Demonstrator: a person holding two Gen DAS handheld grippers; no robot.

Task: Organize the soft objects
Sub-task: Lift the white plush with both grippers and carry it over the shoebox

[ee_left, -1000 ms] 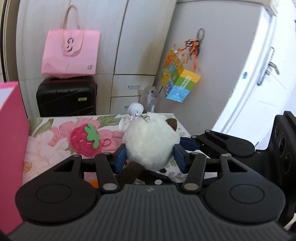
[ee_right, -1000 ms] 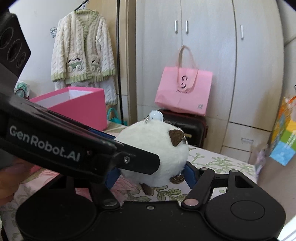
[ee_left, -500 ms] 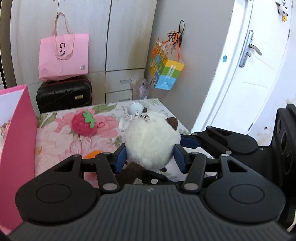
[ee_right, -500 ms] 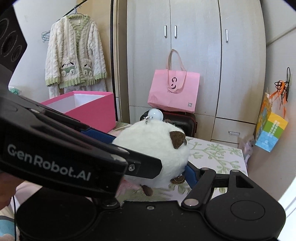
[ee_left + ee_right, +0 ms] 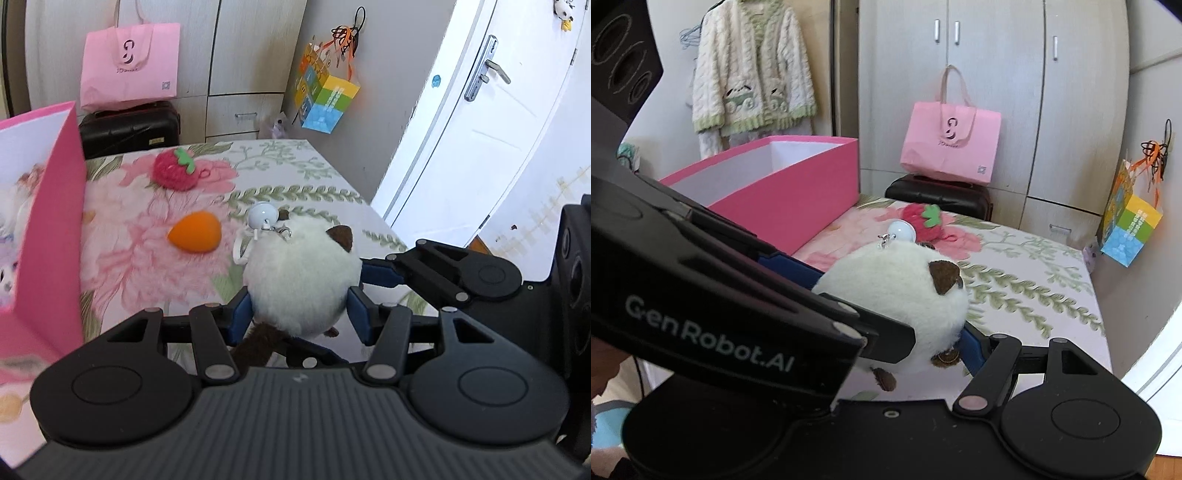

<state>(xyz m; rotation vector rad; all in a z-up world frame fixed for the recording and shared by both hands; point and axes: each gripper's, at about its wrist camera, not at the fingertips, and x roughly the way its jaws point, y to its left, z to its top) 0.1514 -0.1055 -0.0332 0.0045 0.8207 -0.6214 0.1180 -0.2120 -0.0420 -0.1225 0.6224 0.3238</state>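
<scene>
— What do both grippers hold?
— The left gripper and right gripper each clench the white plush toy between their jaws.
— Beyond them?
— An orange plush, then a strawberry plush; the pink box sits left.

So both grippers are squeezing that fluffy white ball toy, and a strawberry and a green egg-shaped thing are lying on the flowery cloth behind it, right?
Nearly. The egg-shaped thing is orange, not green, as the left wrist view shows. The rest holds: both grippers grip the fluffy white ball toy, and the strawberry lies on the flowery cloth behind it.
</scene>
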